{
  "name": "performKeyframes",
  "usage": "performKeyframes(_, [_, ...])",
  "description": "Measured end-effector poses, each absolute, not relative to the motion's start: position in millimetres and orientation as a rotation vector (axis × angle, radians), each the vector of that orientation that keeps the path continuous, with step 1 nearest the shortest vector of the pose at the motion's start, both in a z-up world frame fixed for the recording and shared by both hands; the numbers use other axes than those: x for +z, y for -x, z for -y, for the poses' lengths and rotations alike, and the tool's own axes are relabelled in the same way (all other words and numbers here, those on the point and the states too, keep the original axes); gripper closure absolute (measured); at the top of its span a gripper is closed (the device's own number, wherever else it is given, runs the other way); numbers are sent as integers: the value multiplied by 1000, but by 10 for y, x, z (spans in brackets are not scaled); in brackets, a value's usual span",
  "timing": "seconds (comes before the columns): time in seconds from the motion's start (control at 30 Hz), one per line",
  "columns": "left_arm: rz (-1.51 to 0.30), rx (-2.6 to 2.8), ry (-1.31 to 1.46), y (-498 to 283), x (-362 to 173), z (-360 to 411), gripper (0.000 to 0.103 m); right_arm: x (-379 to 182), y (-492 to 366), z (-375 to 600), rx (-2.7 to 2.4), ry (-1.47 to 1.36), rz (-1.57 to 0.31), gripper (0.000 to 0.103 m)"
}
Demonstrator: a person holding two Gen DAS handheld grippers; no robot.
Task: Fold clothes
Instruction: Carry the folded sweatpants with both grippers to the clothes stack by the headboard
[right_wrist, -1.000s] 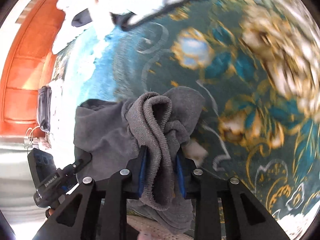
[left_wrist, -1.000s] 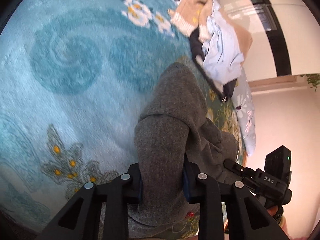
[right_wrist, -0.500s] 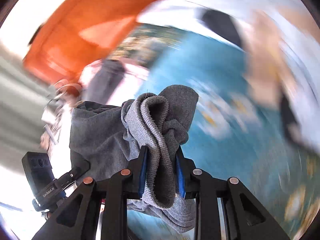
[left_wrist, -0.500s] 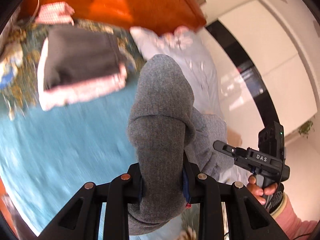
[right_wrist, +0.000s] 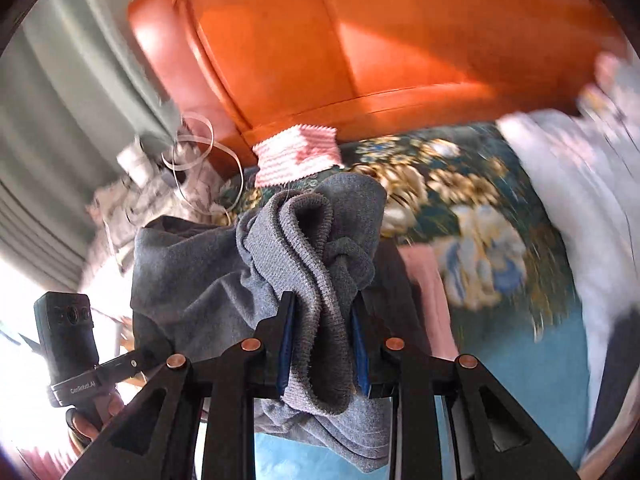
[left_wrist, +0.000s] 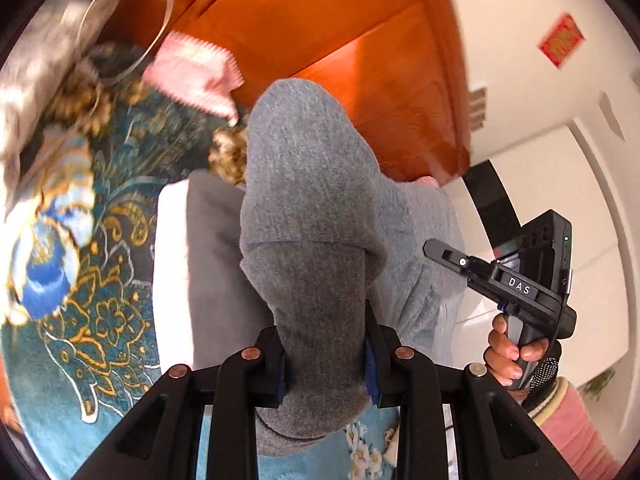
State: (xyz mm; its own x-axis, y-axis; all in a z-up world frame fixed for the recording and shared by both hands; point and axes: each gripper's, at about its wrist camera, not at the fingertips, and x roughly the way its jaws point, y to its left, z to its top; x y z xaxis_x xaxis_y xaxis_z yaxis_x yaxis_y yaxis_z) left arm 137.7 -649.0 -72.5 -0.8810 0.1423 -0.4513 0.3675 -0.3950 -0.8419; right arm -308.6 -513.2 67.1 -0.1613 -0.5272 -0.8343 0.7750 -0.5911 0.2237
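Left wrist view shows my left gripper (left_wrist: 325, 354) squeezed tight on a thick bunch of the gray sweater (left_wrist: 308, 208). My right gripper (right_wrist: 320, 344) is pinching the ribbed edge of that sweater (right_wrist: 316, 256) too. So I hold the sweater up in the air, stretched between both grippers.

A second ago both cameras looked down at the blue rug. Now they face the orange door (left_wrist: 340, 40), and the sweater hangs in front of it. The pink and white knit (right_wrist: 298, 156) by the door and the gray folded piece with white edges (left_wrist: 200, 248) on the rug (left_wrist: 80, 320) have come near. That tells me I have swung the sweater over toward the spot where folded things lie. I think the fold on this one is mostly done and I am carrying it to set it down, maybe on top of that folded piece.

Some things I cannot make out. The sweater covers most of what is under it, so I cannot see where it would land. The rug and the white cloth (right_wrist: 580, 200) on the right are smeared with blur. The tangle of clear ribbon (right_wrist: 196, 152) by the door is hard to read, and the sweater's bottom is cut off
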Motion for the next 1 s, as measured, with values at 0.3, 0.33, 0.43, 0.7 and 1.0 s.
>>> performKeyframes(0.3, [-1795,-2350,-701,-1312,-1252,6792,66,-281,3560,5081,-1837,-1339,-294,74])
performKeyframes(0.33, [-1789,-2351,-713,-1266,-1244,6793,66,-327,3586,5038,-1843,-1339,-262,74])
performKeyframes(0.43, [-1727,-2387,-744,-1176,-1097,6789,68,-450,3659,4948,-1890,-1380,-182,74])
performKeyframes(0.7, [-1662,-2385,-791,-1104,-1093,6838,66,-188,3688,5005,-1931,-1324,-192,76])
performKeyframes(1.0, [-1626,-2346,-758,-1402,-862,6933,49,-307,3717,5003,-1957,-1409,-159,68])
